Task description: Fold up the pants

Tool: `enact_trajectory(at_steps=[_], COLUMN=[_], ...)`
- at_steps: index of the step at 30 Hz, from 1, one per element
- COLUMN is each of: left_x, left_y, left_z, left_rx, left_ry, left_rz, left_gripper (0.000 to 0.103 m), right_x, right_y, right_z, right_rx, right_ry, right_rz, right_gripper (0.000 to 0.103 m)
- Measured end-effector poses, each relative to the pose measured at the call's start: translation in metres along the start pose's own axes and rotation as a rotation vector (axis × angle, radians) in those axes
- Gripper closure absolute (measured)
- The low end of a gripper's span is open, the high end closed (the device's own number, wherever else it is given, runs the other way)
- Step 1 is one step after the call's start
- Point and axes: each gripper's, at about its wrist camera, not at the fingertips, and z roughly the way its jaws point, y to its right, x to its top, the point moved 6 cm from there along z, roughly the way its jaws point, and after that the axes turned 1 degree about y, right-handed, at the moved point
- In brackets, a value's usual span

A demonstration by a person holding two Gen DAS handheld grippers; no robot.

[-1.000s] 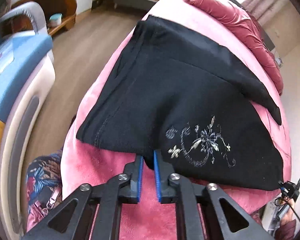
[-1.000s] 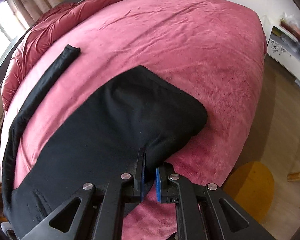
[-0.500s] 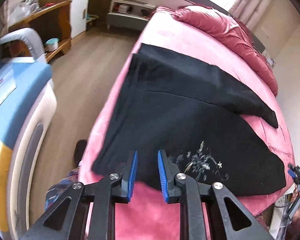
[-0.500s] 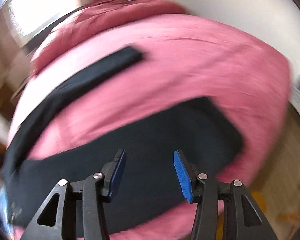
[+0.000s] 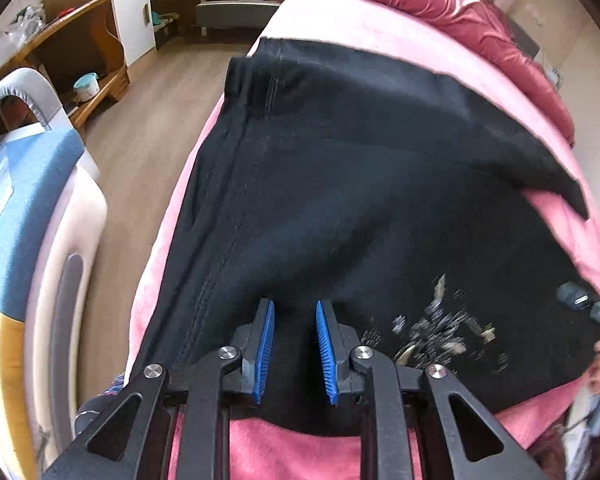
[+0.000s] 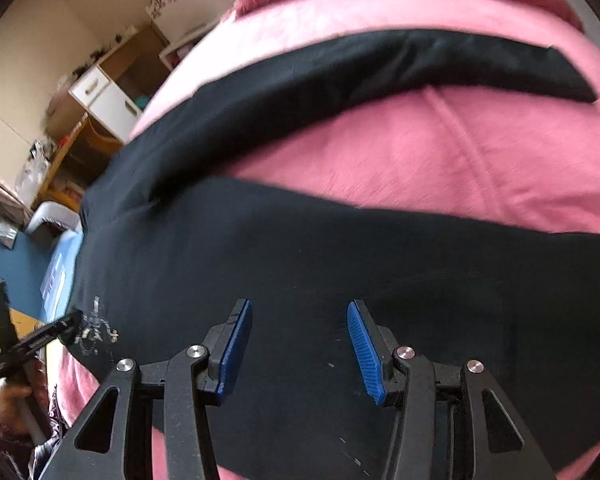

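Left wrist view is showing the black pants (image 5: 360,184) lying across the pink bed (image 5: 572,240), with the left tool (image 5: 294,348) hovering over the hem edge nearest the camera, just beside the pale embroidered flower (image 5: 436,332). Its blue pads are standing slightly apart after just opening, with nothing pinched — only cloth lying under the gap. Right wrist view is showing the right tool (image 6: 300,346) over the broad dark panel, its pads spread wider, also freshly opened and pressing on nothing; one narrow leg (image 6: 380,68) is stretching away from the embroidery, across the bed. Judging from this, a fold has been laid and both tools are going for a new hold. To do it well, each should be nipping both layers at matching points along the near edge — lifting together and keeping the seams lined up so the cloth is not bunching
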Motion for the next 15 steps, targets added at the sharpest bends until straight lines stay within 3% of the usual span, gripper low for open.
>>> enact_trajectory(at_steps=[5, 15], left_x=[0.049, 0.173], left_y=[-0.002, -0.018], left_z=[-0.016, 0.015], left_rx=[-0.033, -0.045], left_ry=[0.082, 0.131], left_rz=[0.002, -0.079], left_gripper=[0.069, 0.067], right_x=[0.004, 0.046], right_y=[-0.012, -0.043], right_z=[-0.003, -0.017], right_rx=[-0.009, 0.003], right_ry=[0.006, 0.085], right_rz=[-0.046, -0.078], right_gripper=[0.051, 0.049])
